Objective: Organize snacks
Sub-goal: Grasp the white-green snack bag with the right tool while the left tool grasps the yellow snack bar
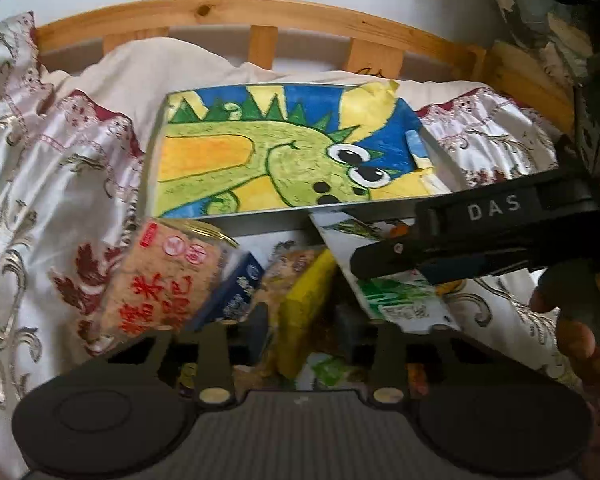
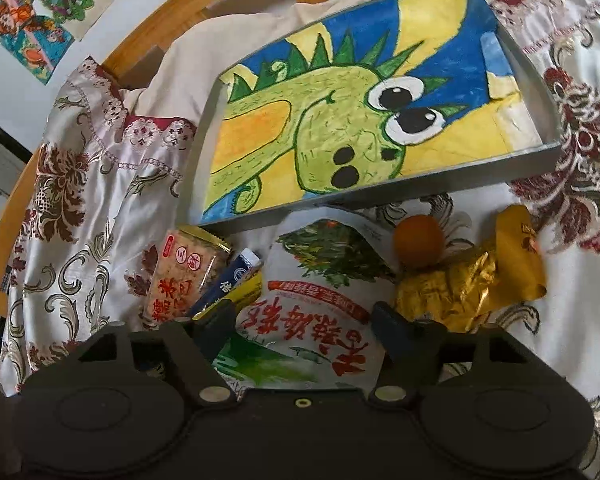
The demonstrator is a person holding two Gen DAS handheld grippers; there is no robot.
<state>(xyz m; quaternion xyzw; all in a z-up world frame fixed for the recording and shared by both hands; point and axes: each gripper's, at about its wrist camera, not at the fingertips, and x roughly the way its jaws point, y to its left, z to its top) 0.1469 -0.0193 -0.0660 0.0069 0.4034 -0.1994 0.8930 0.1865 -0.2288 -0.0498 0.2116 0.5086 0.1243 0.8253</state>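
A shallow grey tray (image 1: 260, 218) (image 2: 380, 194) lined with a green dinosaur drawing lies on the bed. In front of it is a pile of snacks: a tan rice-cracker pack (image 1: 160, 280) (image 2: 184, 272), a blue carton (image 1: 236, 288) (image 2: 228, 284), a yellow pack (image 1: 304, 304), an orange (image 2: 418, 246), a gold foil bag (image 2: 472, 292). My right gripper (image 2: 304, 320) (image 1: 364, 264) straddles a white-and-green bag (image 2: 320, 280) (image 1: 400, 292) and appears to grip it. My left gripper (image 1: 304, 320) hangs open over the pile, touching nothing.
A white satin bedspread with red and gold flowers (image 1: 40, 200) (image 2: 80, 200) covers the bed. A wooden headboard (image 1: 260, 12) (image 2: 148, 40) runs behind the tray. Children's drawings (image 2: 28, 20) hang on the wall.
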